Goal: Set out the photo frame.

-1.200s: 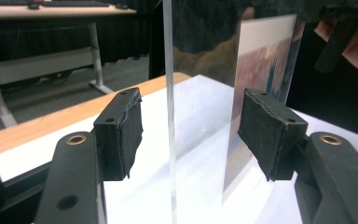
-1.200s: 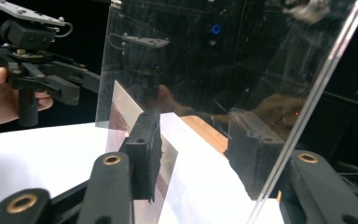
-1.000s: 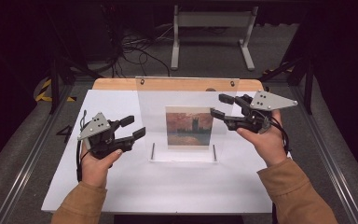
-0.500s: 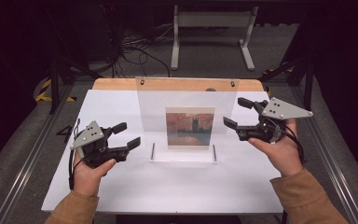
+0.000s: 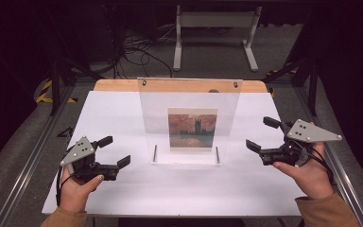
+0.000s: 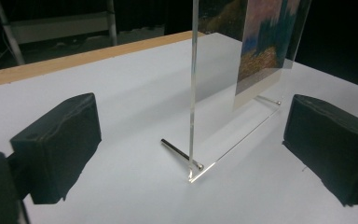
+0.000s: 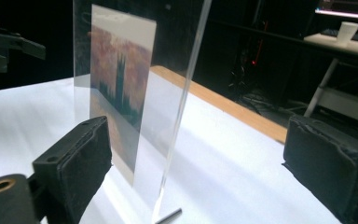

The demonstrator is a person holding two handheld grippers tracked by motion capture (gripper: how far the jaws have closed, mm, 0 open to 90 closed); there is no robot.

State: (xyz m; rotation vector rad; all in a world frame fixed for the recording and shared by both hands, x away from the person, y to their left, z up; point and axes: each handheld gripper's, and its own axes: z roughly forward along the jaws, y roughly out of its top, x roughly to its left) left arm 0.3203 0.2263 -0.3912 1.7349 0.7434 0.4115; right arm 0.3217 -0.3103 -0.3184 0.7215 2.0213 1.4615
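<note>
Acrylic stand [image 5: 189, 120] upright, broadside to person. Left gripper [image 5: 115, 152] and right gripper [image 5: 263, 133] flank its side edges, jaws just spread wide, empty; roughly equidistant.

Bright overhead light on the white table [image 5: 123, 118], dark surroundings, soft shadows, slightly soft focus.

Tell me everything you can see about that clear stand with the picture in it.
The clear stand is a see-through, acrylic-looking sheet standing upright in the middle of the white table. Two small fixings sit near its top corners, and two thin metal pins stick out at its foot. Inside is a small picture of dark towers against an orange-red sky. Its bottom edge rests on the table. The left gripper and right gripper sit off to either side, jaws open, neither touching it.
</note>
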